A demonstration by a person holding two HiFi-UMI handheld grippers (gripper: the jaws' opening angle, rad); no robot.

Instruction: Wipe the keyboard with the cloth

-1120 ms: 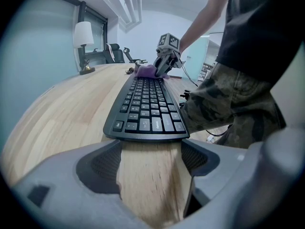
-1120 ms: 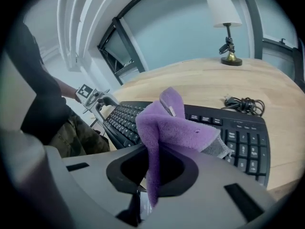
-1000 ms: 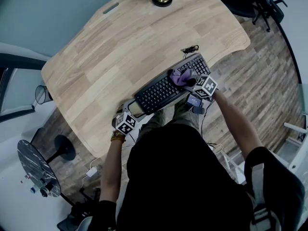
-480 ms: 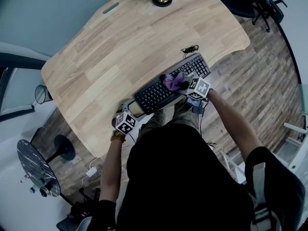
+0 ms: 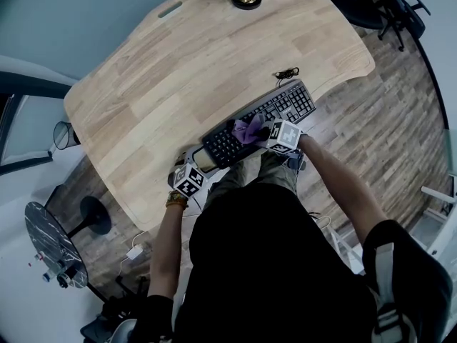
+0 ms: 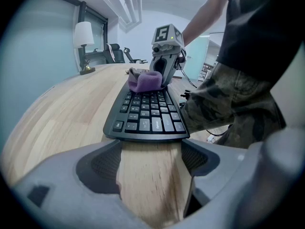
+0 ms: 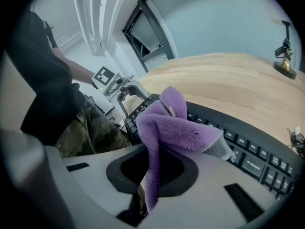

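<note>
Only right gripper view, tongs point(image 7: 148, 180) pinching cloth point(image 7: 177, 127)

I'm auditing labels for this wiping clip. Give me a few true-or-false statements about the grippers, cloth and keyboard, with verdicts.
1. The right gripper is shut on the purple cloth. True.
2. The cloth rests on the keyboard's keys. True.
3. The left gripper grips the cloth too. False: its jaws stand open over bare desk, at the keyboard's end.
4. The keyboard is white. False: it is black.
</note>
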